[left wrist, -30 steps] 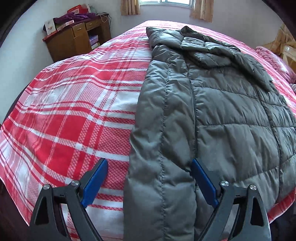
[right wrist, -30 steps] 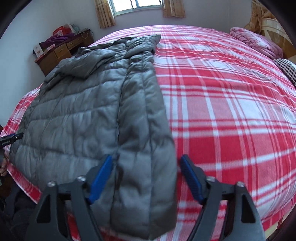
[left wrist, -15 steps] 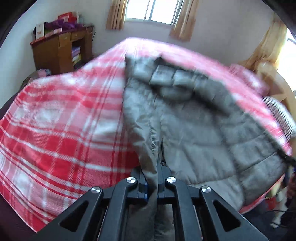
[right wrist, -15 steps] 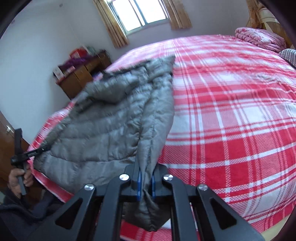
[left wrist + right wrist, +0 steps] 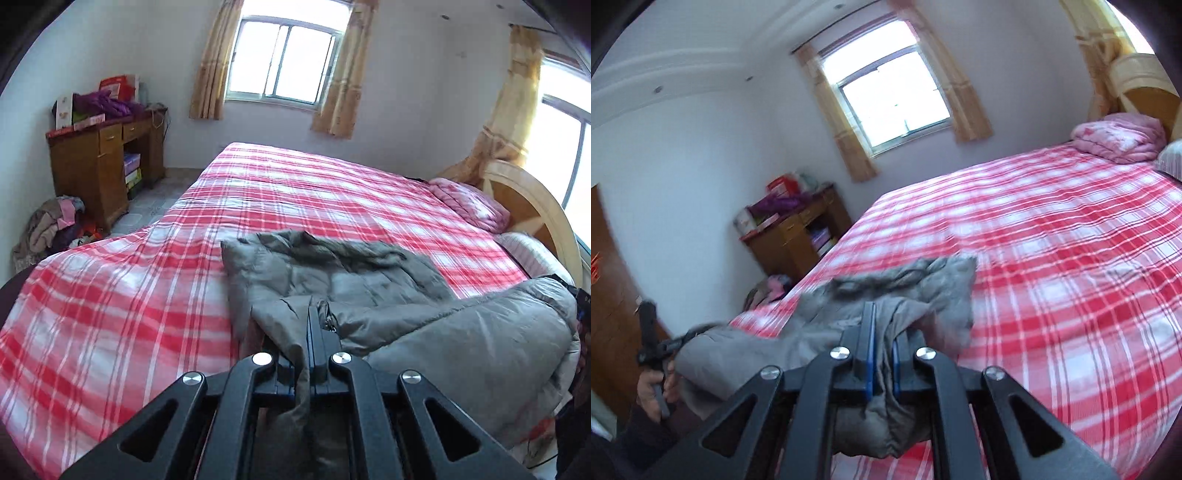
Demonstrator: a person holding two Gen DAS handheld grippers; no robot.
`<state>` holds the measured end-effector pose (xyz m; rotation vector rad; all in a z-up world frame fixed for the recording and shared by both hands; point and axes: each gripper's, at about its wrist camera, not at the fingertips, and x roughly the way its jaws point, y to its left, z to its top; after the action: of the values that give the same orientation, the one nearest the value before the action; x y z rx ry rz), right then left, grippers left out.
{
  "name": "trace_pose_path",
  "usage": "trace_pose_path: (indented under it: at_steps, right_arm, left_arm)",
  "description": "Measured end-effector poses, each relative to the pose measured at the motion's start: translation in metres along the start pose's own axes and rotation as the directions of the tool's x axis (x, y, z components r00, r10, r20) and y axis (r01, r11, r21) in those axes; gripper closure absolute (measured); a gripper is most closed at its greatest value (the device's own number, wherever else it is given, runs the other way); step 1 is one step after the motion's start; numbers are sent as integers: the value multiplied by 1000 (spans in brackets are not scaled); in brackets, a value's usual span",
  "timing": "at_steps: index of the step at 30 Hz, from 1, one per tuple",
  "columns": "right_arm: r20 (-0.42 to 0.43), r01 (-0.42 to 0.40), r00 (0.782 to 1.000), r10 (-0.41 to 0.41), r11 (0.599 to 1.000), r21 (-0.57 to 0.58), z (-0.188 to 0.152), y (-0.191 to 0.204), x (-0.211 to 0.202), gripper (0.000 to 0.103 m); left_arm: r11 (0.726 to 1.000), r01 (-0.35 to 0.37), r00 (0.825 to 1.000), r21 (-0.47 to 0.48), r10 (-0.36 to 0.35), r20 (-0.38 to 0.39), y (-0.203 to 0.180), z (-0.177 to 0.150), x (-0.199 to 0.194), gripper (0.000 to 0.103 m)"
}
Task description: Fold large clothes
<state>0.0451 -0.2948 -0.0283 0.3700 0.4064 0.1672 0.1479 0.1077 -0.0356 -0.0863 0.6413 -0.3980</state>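
Apparently both claws, left claw (image 5: 306, 354) and right claw (image 5: 882, 354), clamp jacket (image 5: 388, 295).

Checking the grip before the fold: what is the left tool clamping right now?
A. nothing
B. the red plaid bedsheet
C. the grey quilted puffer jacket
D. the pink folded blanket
C: the left tool is shut on a fold of the grey quilted puffer jacket, lifted off the red plaid bedsheet.

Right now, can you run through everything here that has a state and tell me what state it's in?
Left hand-held gripper: shut on the jacket's hem.
Right hand-held gripper: shut on the jacket's hem.
Grey puffer jacket: near end lifted, far end lying on the bed.
Bed: covered by a red plaid sheet.
Pink quilt: folded, by the headboard.
Curtains: drawn open.
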Motion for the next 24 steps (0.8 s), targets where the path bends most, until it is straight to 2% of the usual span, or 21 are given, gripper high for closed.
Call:
trace_pose_path:
  at_steps: [4, 6, 8, 11, 12, 13, 14, 15, 16, 17, 18, 19, 20, 22, 24]
  right_arm:
    - [15, 56, 998, -56, 998, 34, 28, -16, 74, 94]
    - [19, 80, 997, -81, 996, 40, 41, -24, 103, 94]
    - [7, 100, 995, -101, 993, 59, 51, -33, 124, 94]
    - [-4, 138, 990, -138, 989, 50, 62, -42, 153, 94]
    - [-7, 142, 990, -142, 989, 47, 64, -44, 162, 94]
    - [3, 152, 988, -153, 987, 49, 65, -46, 171, 94]
    - [17, 169, 985, -170, 984, 50, 65, -48, 180, 90]
    - [20, 179, 983, -180, 983, 50, 66, -50, 187, 87]
    - [18, 193, 981, -194, 980, 47, 66, -52, 198, 77]
    - [15, 211, 977, -212, 977, 42, 66, -54, 208, 59]
    - [18, 253, 967, -254, 967, 39, 64, -57, 219, 48]
    - [32, 298, 954, -299, 954, 43, 64, -61, 228, 27]
    - [37, 314, 948, -316, 948, 51, 63, -64, 233, 15]
    - [30, 305, 951, -307, 951, 56, 62, -66, 248, 15]
    - [29, 346, 938, -346, 938, 25, 61, -58, 257, 15]
  left_arm:
    - [998, -36, 999, -60, 36, -2, 24, 36, 58, 95]
    - [992, -9, 1000, -126, 7, -15, 38, 56, 75, 93]
    - [986, 3, 1000, -167, -2, 4, 44, 69, 81, 90]
    - [984, -56, 997, -169, 64, 46, 43, 83, 91, 78]
    - [979, -115, 990, -166, 126, 57, 43, 85, 98, 56]
    - [964, -210, 972, -161, 224, 75, 42, 86, 104, 21]
    - [944, -287, 947, -162, 305, 102, 41, 86, 107, 10]
    - [919, -353, 914, -177, 379, 145, 41, 84, 110, 5]
    - [905, -380, 895, -189, 411, 172, 42, 83, 115, 5]
    - [896, -399, 888, -198, 431, 162, 44, 82, 125, 5]
    - [887, -413, 884, -207, 445, 144, 45, 81, 133, 5]
    - [877, -429, 879, -214, 460, 123, 46, 80, 142, 5]
    - [860, -457, 869, -226, 486, 95, 48, 77, 153, 5]
    - [837, -492, 852, -239, 519, 65, 47, 74, 166, 5]
    - [814, -529, 828, -241, 557, 64, 38, 71, 171, 5]
